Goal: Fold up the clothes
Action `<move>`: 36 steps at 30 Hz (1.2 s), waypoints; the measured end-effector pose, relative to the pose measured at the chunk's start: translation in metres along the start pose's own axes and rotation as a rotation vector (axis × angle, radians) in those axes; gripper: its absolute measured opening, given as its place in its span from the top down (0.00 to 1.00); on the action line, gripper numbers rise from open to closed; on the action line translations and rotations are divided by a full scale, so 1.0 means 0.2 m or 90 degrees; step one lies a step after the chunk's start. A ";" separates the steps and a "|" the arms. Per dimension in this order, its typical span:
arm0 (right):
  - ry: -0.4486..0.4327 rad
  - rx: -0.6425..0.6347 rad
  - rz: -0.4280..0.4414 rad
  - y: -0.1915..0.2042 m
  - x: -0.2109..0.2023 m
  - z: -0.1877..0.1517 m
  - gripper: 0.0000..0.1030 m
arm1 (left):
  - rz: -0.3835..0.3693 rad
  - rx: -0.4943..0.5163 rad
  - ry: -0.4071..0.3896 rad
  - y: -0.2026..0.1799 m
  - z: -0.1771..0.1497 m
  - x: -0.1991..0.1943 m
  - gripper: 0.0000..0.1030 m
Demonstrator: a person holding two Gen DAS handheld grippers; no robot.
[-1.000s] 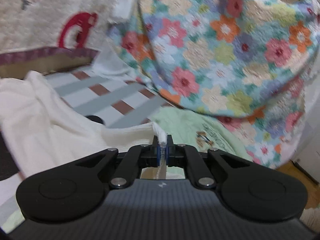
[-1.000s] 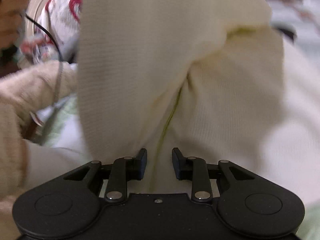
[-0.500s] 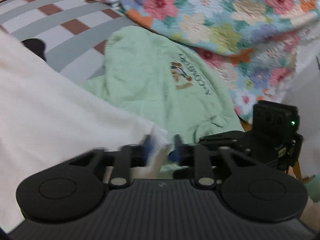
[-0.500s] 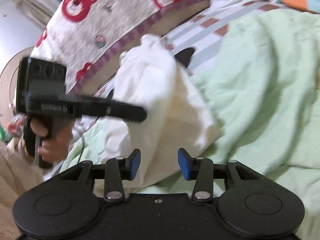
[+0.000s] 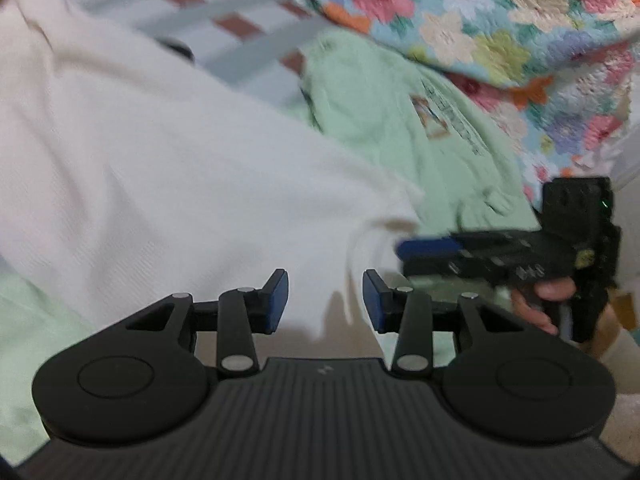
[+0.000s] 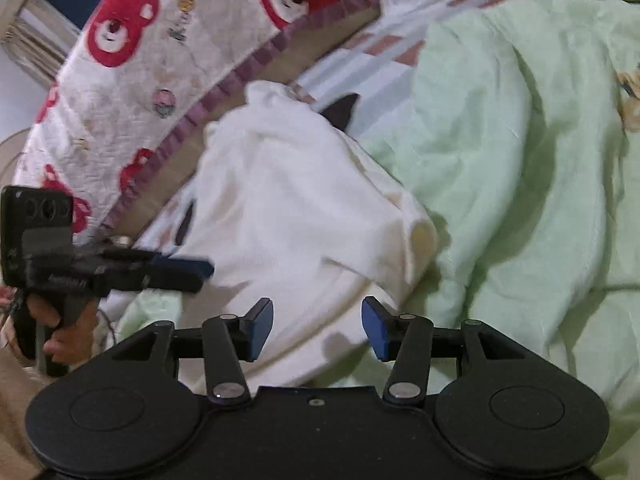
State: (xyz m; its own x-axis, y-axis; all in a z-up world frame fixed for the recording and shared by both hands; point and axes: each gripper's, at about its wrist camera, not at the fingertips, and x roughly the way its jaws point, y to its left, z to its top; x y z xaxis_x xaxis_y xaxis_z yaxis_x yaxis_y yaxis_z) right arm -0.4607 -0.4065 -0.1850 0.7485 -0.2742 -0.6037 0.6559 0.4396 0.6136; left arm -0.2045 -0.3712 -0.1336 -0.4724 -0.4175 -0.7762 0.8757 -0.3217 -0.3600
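A cream-white garment (image 5: 160,168) lies bunched on the bed, partly over a light green garment (image 5: 400,120) with a small print. My left gripper (image 5: 325,300) is open and empty just above the white garment's near edge. My right gripper (image 6: 317,328) is open and empty over the white garment (image 6: 288,200), with the green garment (image 6: 520,160) to its right. Each gripper shows in the other's view: the right gripper (image 5: 424,247) at the right of the left wrist view, the left gripper (image 6: 196,268) at the left of the right wrist view.
A floral quilt (image 5: 500,20) is heaped at the back right. A bear-print blanket (image 6: 160,60) stands along the far side. A striped sheet (image 5: 240,32) with brown squares covers the bed. A small dark object (image 6: 340,114) pokes out behind the white garment.
My left gripper has let go of the white garment's edge and opened. My right gripper has opened wider. The white garment has dropped from hanging onto the bed.
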 end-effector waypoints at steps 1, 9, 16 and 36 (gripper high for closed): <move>-0.006 0.010 -0.001 -0.01 0.01 -0.01 0.46 | -0.007 0.021 0.015 -0.03 -0.02 0.02 0.62; -0.141 0.146 -0.071 0.03 0.09 0.03 0.50 | -0.064 0.130 0.095 -0.20 -0.18 0.14 0.59; -0.239 -0.080 -0.130 0.18 -0.11 0.06 0.95 | -0.109 0.021 0.030 -0.07 -0.16 -0.05 0.54; -0.172 0.016 -0.113 -0.05 -0.12 -0.05 0.51 | -0.056 -0.373 0.021 0.41 -0.34 -0.11 0.42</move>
State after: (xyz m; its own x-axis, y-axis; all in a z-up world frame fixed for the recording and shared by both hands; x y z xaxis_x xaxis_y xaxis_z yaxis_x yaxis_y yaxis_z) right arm -0.4855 -0.3953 -0.1822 0.6190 -0.5631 -0.5476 0.7780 0.3439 0.5257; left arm -0.1152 -0.3301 -0.1809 -0.5512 -0.3809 -0.7424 0.7465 0.1724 -0.6426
